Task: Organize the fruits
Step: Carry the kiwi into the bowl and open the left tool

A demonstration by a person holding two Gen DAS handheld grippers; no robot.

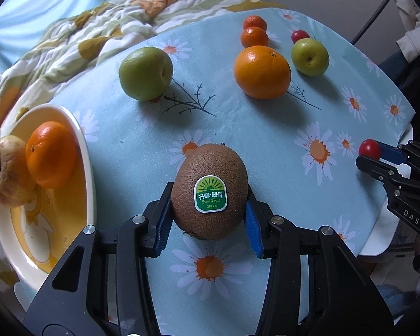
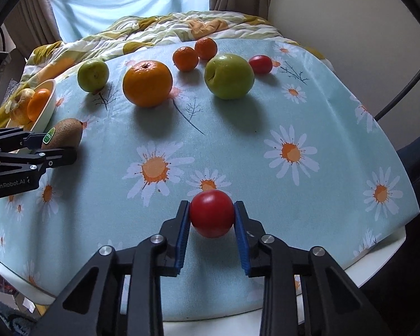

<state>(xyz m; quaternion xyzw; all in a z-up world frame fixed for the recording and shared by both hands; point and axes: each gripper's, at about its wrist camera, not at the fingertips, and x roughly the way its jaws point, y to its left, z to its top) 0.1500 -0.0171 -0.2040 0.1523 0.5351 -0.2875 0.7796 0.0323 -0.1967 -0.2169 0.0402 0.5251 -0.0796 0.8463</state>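
Left gripper point(image 1: 210, 218) clamped on kiwi point(image 1: 210, 190), long axis pointing 12 o'clock, bowl point(image 1: 84, 145) close at 9 o'clock, so short swing left I'd guess. Right gripper point(image 2: 211, 217) pinching cherry tomato point(image 2: 212, 213); bowl far off at 10 o'clock.

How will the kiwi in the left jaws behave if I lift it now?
The kiwi looks firm and fuzzy, so the blue pads should probably grip it without slipping. It is egg-shaped and held near its lower half, so it may pivot. If released on the cloth, it would likely roll.
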